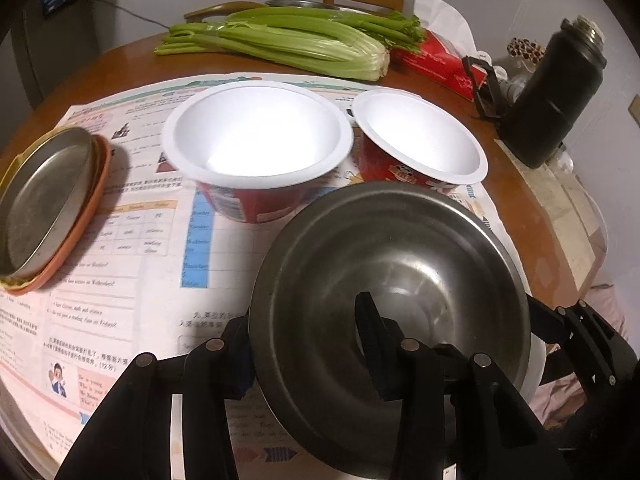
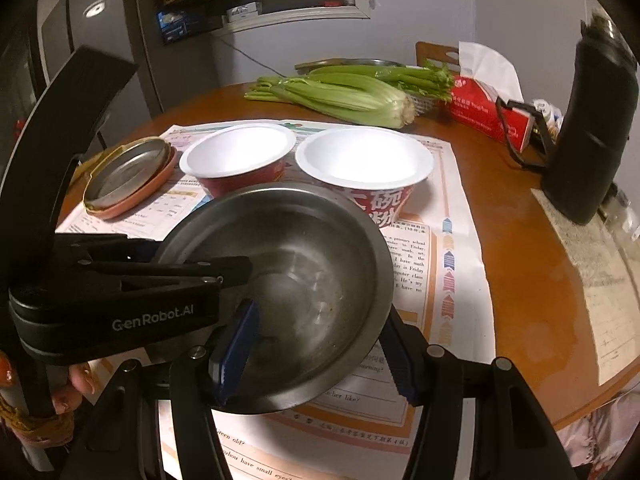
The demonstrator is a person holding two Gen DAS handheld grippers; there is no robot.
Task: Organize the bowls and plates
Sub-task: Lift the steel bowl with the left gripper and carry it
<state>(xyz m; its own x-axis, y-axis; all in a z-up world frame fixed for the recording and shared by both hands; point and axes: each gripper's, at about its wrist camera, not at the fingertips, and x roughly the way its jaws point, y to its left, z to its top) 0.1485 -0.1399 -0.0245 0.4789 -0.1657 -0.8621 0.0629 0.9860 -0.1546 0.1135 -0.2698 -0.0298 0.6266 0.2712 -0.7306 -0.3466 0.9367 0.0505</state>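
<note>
A steel bowl point(image 1: 396, 280) point(image 2: 296, 280) is held over the paper-covered table. My left gripper point(image 1: 308, 344) is shut on the bowl's near-left rim, one finger inside and one outside; it also shows in the right wrist view point(image 2: 208, 264). My right gripper point(image 2: 320, 356) straddles the bowl's near rim, left finger inside, right finger outside, jaws wide and not pressing the wall. Two red paper bowls with white insides stand behind: one point(image 1: 256, 136) point(image 2: 238, 152) and another point(image 1: 420, 136) point(image 2: 364, 158). A steel plate point(image 1: 44, 200) point(image 2: 128, 168) lies on an orange plate at the left.
Celery point(image 1: 288, 40) point(image 2: 344, 88) lies at the back of the round wooden table point(image 2: 532, 280). A red tissue box point(image 2: 484, 108) and a black flask point(image 1: 556, 92) point(image 2: 592, 132) stand at the right. Printed paper sheets point(image 1: 120, 240) cover the table's middle.
</note>
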